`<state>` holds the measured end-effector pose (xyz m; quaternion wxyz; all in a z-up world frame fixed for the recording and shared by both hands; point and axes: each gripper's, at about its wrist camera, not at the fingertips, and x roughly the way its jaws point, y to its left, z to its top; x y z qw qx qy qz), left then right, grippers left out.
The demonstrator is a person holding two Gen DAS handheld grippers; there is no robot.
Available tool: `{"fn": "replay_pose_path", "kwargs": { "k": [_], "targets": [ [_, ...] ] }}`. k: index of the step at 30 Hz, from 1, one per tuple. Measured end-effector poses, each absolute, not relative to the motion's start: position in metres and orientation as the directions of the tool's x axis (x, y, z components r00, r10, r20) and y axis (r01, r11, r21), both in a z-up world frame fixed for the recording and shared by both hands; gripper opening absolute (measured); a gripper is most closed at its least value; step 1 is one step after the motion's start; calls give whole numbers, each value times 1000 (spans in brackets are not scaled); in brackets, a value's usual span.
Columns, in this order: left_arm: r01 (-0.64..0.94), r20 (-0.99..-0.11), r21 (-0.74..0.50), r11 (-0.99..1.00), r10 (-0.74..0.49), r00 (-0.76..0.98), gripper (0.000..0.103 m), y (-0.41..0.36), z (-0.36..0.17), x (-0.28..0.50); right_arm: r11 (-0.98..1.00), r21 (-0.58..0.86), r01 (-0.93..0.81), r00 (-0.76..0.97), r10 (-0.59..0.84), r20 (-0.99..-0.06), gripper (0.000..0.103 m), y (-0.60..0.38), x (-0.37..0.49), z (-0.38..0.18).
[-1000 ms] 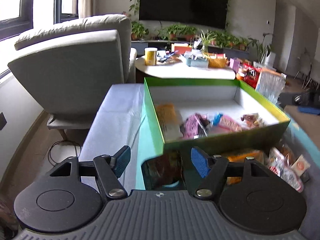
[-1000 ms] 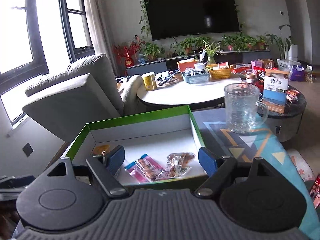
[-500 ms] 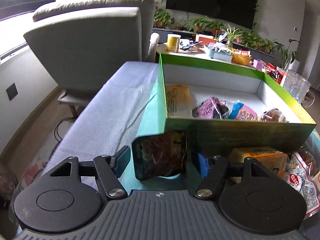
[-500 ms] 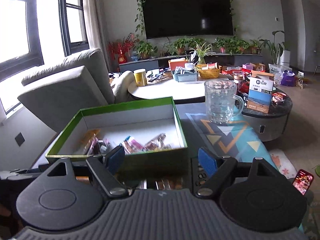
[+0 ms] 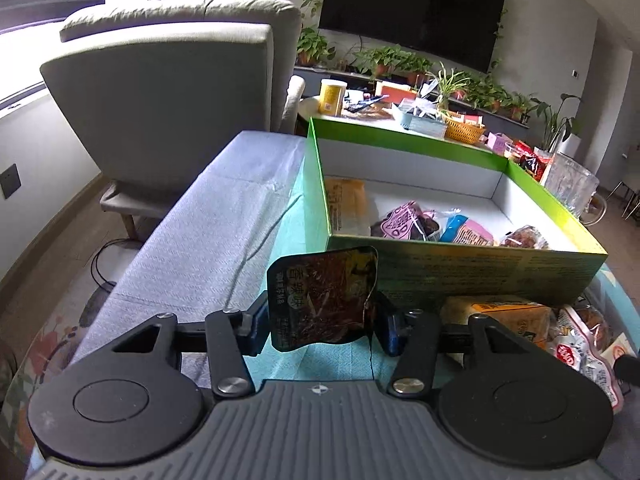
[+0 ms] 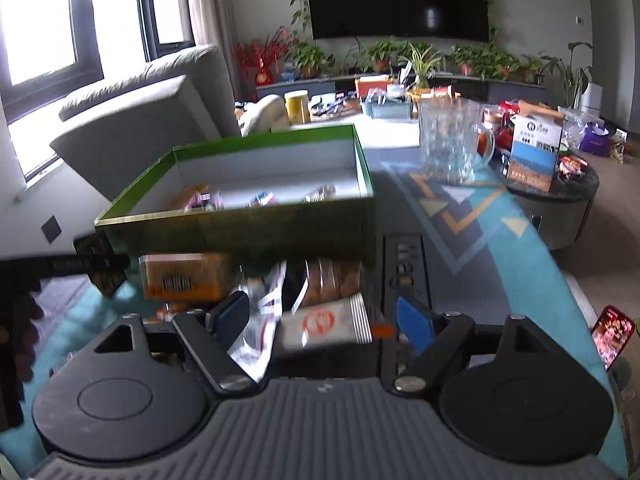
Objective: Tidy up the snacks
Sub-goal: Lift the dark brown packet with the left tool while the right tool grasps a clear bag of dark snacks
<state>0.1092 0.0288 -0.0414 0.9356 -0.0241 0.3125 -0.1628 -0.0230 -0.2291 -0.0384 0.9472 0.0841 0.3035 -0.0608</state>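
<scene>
A green box (image 5: pixel 460 272) with a white inside holds several snack packets (image 5: pixel 404 222). My left gripper (image 5: pixel 322 326) is shut on a dark brown snack pouch (image 5: pixel 324 300) and holds it upright just in front of the box's near wall. More loose snacks, an orange pack (image 5: pixel 504 316) and red-white packets (image 5: pixel 580 348), lie at the right of the box front. In the right wrist view the box (image 6: pixel 240 228) is ahead; my right gripper (image 6: pixel 324 322) is open low over a white packet with an orange logo (image 6: pixel 324 326) among the loose snacks.
A glass mug (image 6: pixel 452 144) stands right of the box on the patterned teal cloth (image 6: pixel 472 216). A grey armchair (image 5: pixel 168 96) is at the far left. A round table with clutter (image 5: pixel 400 112) lies behind. A phone (image 6: pixel 612 336) lies at the right edge.
My left gripper closed on the dark pouch and lifted it upright. My right gripper dropped lower and forward over the loose snacks in front of the box.
</scene>
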Motion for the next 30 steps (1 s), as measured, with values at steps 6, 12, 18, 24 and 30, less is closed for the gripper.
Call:
{"fn": "replay_pose_path", "kwargs": {
  "k": [6,12,18,24,30],
  "targets": [
    [298,-557,-156,942,-333,761,48,34,-32,99,972,163,168,796,-37,-604,53,-230,-27,-42],
    [306,-543,-157,939,-341,767,48,37,-26,94,962,240,128,770,56,-635,53,-219,-29,-48],
    [308,-537,-159,938,-344,770,49,38,-23,92,965,233,118,763,62,-644,53,-204,-29,-49],
    [300,-529,-166,939,-341,777,49,42,-21,89,968,235,86,758,90,-646,53,-200,-35,-48],
    [294,-531,-173,940,-340,776,49,44,-22,86,971,238,-17,732,174,-658,53,-179,-41,-52]
  ]
}}
